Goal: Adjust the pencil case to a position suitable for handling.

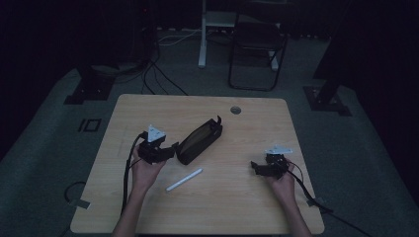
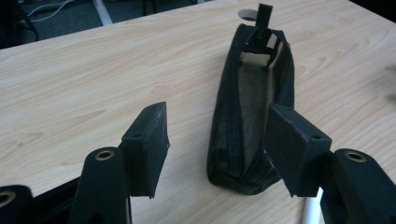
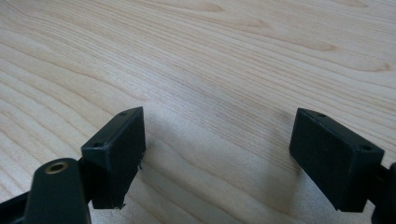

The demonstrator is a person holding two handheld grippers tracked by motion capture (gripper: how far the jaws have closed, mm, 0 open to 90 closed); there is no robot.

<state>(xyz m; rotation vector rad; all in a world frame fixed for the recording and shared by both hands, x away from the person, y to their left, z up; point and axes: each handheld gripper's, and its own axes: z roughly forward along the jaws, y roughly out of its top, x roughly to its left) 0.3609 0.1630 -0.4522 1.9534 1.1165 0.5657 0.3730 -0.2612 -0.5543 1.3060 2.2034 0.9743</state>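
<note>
Black pencil case lies at our left gripper's three o'clock, axis seven-to-one; jaws of both grippers agape, empty; right gripper sits farther.

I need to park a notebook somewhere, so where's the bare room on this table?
Bare wood runs along the far edge of the light wooden table and between the open black zip pencil pouch and the right tongs. It is crowded around the left tongs, pouch and white marker.
</note>
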